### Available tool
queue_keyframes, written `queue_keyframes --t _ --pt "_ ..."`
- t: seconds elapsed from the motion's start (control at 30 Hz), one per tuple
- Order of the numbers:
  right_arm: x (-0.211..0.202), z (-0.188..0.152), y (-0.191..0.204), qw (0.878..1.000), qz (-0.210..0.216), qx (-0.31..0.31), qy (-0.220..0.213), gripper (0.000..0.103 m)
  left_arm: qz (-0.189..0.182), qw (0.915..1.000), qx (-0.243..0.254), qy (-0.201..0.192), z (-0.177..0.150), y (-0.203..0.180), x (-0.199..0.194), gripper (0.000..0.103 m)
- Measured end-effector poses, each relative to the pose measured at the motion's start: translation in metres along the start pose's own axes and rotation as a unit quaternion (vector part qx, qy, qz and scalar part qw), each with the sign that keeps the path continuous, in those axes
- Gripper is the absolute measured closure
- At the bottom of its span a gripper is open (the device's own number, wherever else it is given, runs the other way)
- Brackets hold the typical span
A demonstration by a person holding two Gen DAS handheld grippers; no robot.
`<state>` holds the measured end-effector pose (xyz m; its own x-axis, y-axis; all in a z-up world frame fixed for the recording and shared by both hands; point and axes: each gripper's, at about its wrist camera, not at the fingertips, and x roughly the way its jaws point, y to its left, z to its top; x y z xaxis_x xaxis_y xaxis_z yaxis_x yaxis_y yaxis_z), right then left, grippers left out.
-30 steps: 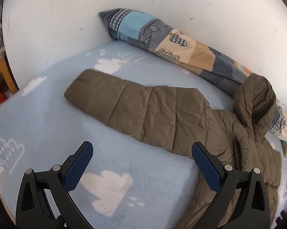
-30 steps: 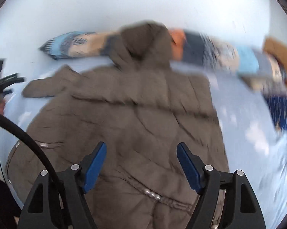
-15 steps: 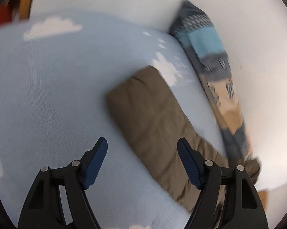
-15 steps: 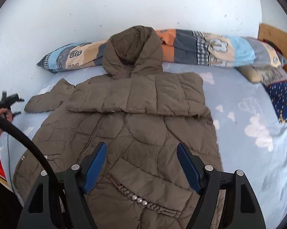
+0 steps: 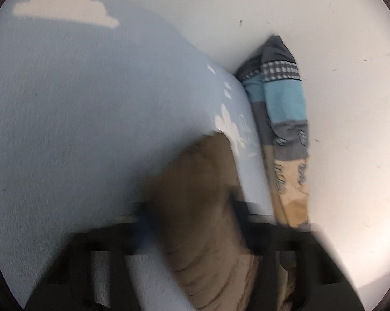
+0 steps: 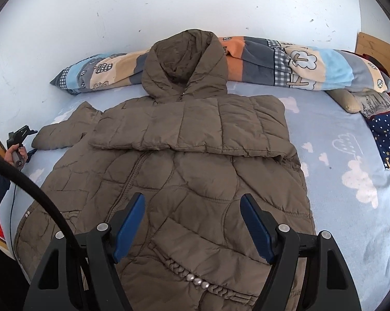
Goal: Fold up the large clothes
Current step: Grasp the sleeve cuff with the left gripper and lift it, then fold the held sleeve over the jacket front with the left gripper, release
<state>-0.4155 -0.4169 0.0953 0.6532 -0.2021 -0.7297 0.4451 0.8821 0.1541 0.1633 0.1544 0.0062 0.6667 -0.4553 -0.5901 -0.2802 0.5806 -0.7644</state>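
Note:
A brown quilted hooded coat (image 6: 189,160) lies face up on the blue cloud-print bed (image 6: 350,160), hood against the pillows. One sleeve is folded across the chest; the other sleeve (image 6: 62,132) reaches out to the left. My right gripper (image 6: 192,223) is open and empty, above the coat's lower front. My left gripper (image 5: 192,220) is blurred; the brown sleeve (image 5: 202,207) lies between its fingers at the cuff end. The frame does not show whether they are closed on it. In the right wrist view the left gripper (image 6: 21,140) is beside the cuff.
A long patchwork pillow (image 6: 298,64) lies along the white wall behind the hood; it also shows in the left wrist view (image 5: 283,119). A starry navy cushion (image 6: 386,137) sits at the right. A wooden headboard (image 6: 376,51) stands at far right.
My left gripper has moved forward onto the sleeve's cuff end, so the sleeve now lies between its fingers. The right gripper has stayed open over the coat.

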Motion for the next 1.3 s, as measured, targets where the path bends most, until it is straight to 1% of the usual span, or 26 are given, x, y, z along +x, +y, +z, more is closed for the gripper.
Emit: queue_keyframes --t 0.03,0.1,0.23,0.3,0.37,0.47,0.57,0.7,0.8,0.9,0.93,0.97,1.03,1.13,1.17,1.2,1.27,1.3 --pt "0.001 0.000 -0.001 1.000 0.000 0.002 0.001 0.023 -0.003 1.0000 -0.002 0.004 0.000 -0.003 0.001 0.083" --pt "0.000 0.000 -0.002 1.000 0.001 0.006 0.002 0.023 -0.006 0.9999 0.013 -0.006 -0.001 -0.015 -0.007 0.084" --pt "-0.012 0.004 -0.007 1.000 0.001 0.013 -0.015 0.023 -0.014 0.9987 0.049 -0.008 -0.005 -0.042 -0.027 0.085" --pt "-0.018 0.005 -0.010 0.999 0.004 0.020 -0.024 0.023 -0.012 0.9975 0.069 -0.010 -0.008 -0.057 -0.040 0.085" --pt "-0.024 0.006 -0.012 0.999 0.008 0.025 -0.031 0.023 -0.019 0.9959 0.088 -0.009 -0.013 -0.074 -0.054 0.085" --pt "-0.034 0.009 -0.017 0.999 0.002 0.029 -0.044 0.023 -0.029 0.9927 0.117 -0.009 -0.024 -0.105 -0.077 0.085" --pt "-0.046 0.012 -0.027 0.997 0.001 0.049 -0.059 0.023 -0.042 0.9881 0.148 -0.007 -0.038 -0.141 -0.100 0.085" --pt "-0.063 0.013 -0.047 0.993 0.008 0.090 -0.075 0.023 -0.071 0.9786 0.193 -0.003 -0.065 -0.198 -0.131 0.085" --pt "-0.076 0.013 -0.061 0.990 0.000 0.106 -0.091 0.023 -0.095 0.9688 0.229 0.003 -0.096 -0.247 -0.156 0.085" --pt "-0.089 0.013 -0.072 0.988 -0.008 0.117 -0.105 0.023 -0.116 0.9556 0.271 0.012 -0.135 -0.298 -0.178 0.085" --pt "-0.092 0.012 -0.075 0.987 -0.008 0.120 -0.109 0.023 -0.127 0.9497 0.286 0.017 -0.154 -0.318 -0.188 0.085" --pt "-0.097 0.012 -0.079 0.986 -0.008 0.123 -0.115 0.023 -0.136 0.9459 0.294 0.022 -0.166 -0.330 -0.193 0.085" --pt "-0.106 0.011 -0.084 0.984 -0.010 0.128 -0.125 0.023 -0.153 0.9360 0.316 0.030 -0.200 -0.361 -0.205 0.085" --pt "-0.117 0.009 -0.093 0.981 -0.015 0.135 -0.137 0.023 -0.176 0.9212 0.343 0.053 -0.257 -0.397 -0.213 0.085" --pt "-0.121 0.008 -0.097 0.980 -0.016 0.139 -0.140 0.023 -0.183 0.9160 0.351 0.067 -0.279 -0.406 -0.214 0.085" --pt "-0.125 0.007 -0.102 0.979 -0.019 0.145 -0.145 0.023 -0.188 0.9116 0.357 0.078 -0.296 -0.413 -0.213 0.085" --pt "-0.131 0.004 -0.109 0.976 -0.016 0.156 -0.148 0.023 -0.191 0.9006 0.378 0.099 -0.342 -0.423 -0.208 0.085" --pt "-0.134 0.003 -0.113 0.975 -0.016 0.163 -0.152 0.023 -0.193 0.8936 0.389 0.115 -0.370 -0.427 -0.203 0.085"
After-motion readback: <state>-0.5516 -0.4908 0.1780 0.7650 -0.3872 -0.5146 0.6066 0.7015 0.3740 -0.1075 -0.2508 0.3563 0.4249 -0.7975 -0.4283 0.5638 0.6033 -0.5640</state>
